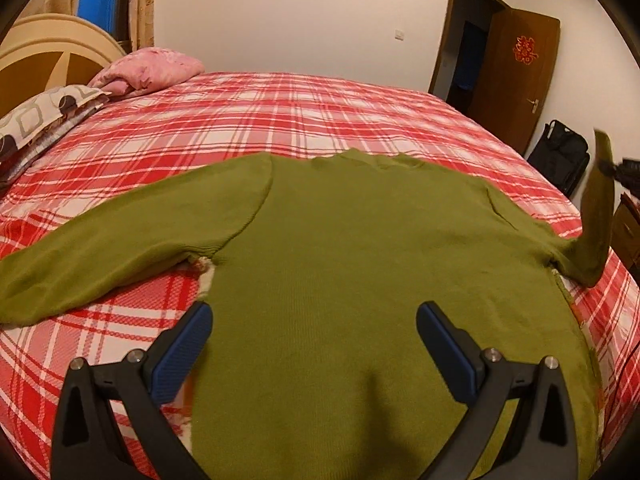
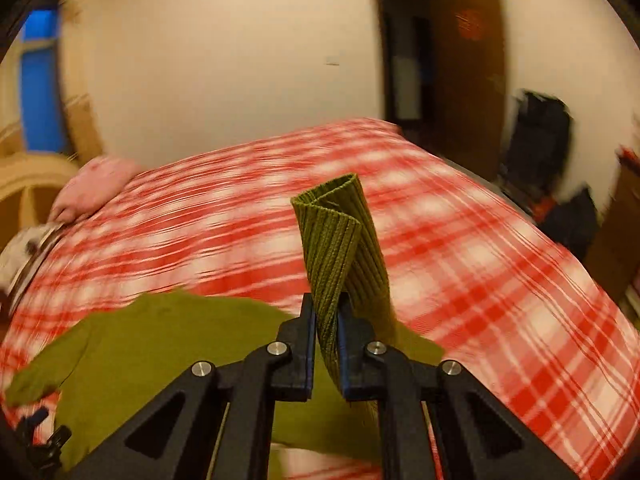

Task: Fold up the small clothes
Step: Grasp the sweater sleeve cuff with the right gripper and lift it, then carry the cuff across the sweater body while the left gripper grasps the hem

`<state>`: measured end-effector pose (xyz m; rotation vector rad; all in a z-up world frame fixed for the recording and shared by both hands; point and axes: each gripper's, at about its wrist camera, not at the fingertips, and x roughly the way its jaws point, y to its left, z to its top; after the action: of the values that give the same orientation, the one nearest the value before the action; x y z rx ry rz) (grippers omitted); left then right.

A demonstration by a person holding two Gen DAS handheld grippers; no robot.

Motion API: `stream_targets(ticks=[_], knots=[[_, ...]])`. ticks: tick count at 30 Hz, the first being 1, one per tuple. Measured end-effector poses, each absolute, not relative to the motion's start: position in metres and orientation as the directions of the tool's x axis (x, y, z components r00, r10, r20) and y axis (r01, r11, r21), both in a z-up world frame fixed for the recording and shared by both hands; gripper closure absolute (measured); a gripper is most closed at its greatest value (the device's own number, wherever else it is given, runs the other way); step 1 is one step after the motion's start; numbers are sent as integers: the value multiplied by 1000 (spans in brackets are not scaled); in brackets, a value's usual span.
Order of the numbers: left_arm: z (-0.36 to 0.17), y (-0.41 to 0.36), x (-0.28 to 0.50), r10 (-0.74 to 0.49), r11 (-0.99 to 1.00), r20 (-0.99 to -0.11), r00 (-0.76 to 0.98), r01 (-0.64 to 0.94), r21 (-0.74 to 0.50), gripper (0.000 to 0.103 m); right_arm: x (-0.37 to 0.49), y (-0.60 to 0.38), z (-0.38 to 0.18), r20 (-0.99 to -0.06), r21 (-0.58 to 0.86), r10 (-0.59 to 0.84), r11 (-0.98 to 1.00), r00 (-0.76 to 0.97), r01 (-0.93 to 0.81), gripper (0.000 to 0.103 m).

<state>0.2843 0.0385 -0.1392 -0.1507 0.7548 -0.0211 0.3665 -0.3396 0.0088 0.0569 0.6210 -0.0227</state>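
An olive-green knit sweater [image 1: 352, 248] lies flat on the red plaid bed [image 1: 248, 120], neck toward the far side. Its left sleeve [image 1: 104, 240] stretches out across the sheet. My left gripper [image 1: 314, 320] hovers open over the sweater's lower body, nothing between its blue pads. The right sleeve [image 1: 596, 216] is lifted off the bed at the right edge, held by my right gripper [image 1: 610, 168]. In the right wrist view my right gripper [image 2: 325, 312] is shut on the ribbed cuff [image 2: 340, 240], which stands up folded between the pads, with the sweater [image 2: 168, 344] below.
A pink pillow [image 1: 152, 68] and a patterned pillow [image 1: 36, 120] lie by the headboard [image 1: 48, 52] at the far left. An open brown door [image 1: 516, 76] and a black bag [image 1: 560, 156] stand beyond the bed's right side. The far half of the plaid sheet lies bare.
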Motion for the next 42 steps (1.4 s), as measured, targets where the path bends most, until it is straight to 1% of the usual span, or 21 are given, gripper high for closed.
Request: stream_targets(ticks=[4, 8, 14, 18, 20, 21, 22, 23, 24, 26, 29, 30, 31, 32, 35, 36, 38, 39, 40, 41, 42], knots=[[-140, 49, 281, -76, 985, -680, 729, -52, -166, 0, 370, -269, 8, -572, -12, 85, 994, 816, -112, 94], [-142, 58, 280, -80, 981, -684, 725, -66, -184, 0, 370, -197, -7, -578, -66, 166, 966, 799, -249, 94], [-141, 72, 277, -62, 979, -684, 726, -89, -183, 0, 365, -116, -51, -616, -61, 263, 924, 742, -378, 94], [-141, 78, 276, -43, 979, -692, 721, -106, -171, 0, 366, -83, -92, -677, -8, 334, 888, 656, -460, 94], [-141, 80, 276, -30, 980, -697, 717, -114, -160, 0, 367, -81, -110, -725, 21, 336, 883, 601, -469, 88], [-140, 80, 277, -29, 981, -698, 715, -115, -158, 0, 365, -83, -114, -740, 33, 338, 882, 582, -470, 73], [-140, 80, 278, -29, 981, -700, 714, -114, -156, 0, 363, -92, -118, -750, 48, 337, 886, 569, -462, 48], [-139, 79, 280, -35, 982, -704, 709, -108, -157, 0, 359, -105, -118, -753, 67, 341, 890, 562, -451, 39], [-139, 78, 281, -41, 982, -707, 706, -102, -159, 0, 354, -117, -117, -753, 83, 349, 892, 558, -445, 37], [-138, 72, 289, -71, 983, -715, 695, -75, -170, 0, 342, -151, -110, -742, 98, 345, 904, 575, -415, 37], [-137, 58, 301, -113, 982, -726, 678, -36, -187, 1, 331, -205, -99, -732, 100, 293, 939, 615, -328, 37], [-136, 52, 307, -127, 982, -727, 675, -19, -189, 3, 332, -218, -98, -730, 102, 278, 948, 624, -303, 37], [-136, 45, 315, -133, 983, -730, 670, -6, -185, 9, 328, -236, -96, -725, 100, 254, 958, 640, -267, 37], [-136, 38, 321, -134, 984, -736, 664, 1, -178, 11, 322, -252, -96, -720, 92, 225, 969, 657, -231, 37], [-143, 20, 347, -185, 976, -764, 619, 24, -216, 18, 303, -280, -99, -701, 57, 162, 983, 694, -173, 37], [-146, 15, 353, -189, 975, -774, 604, 22, -221, 22, 296, -285, -101, -695, 53, 155, 985, 702, -164, 37], [-155, 6, 367, -191, 975, -795, 576, 18, -222, 24, 287, -292, -104, -682, 55, 151, 986, 716, -156, 37], [-161, 1, 377, -185, 977, -810, 557, 19, -210, 29, 281, -296, -108, -672, 59, 152, 987, 725, -152, 37], [-167, -3, 384, -164, 982, -822, 545, 11, -189, 39, 278, -299, -111, -665, 63, 153, 987, 731, -149, 37], [-169, -5, 389, -139, 986, -816, 561, 0, -168, 42, 276, -301, -114, -661, 68, 155, 987, 735, -147, 37], [-169, -7, 390, -138, 986, -811, 569, 2, -167, 53, 274, -302, -118, -659, 75, 157, 987, 736, -144, 37]])
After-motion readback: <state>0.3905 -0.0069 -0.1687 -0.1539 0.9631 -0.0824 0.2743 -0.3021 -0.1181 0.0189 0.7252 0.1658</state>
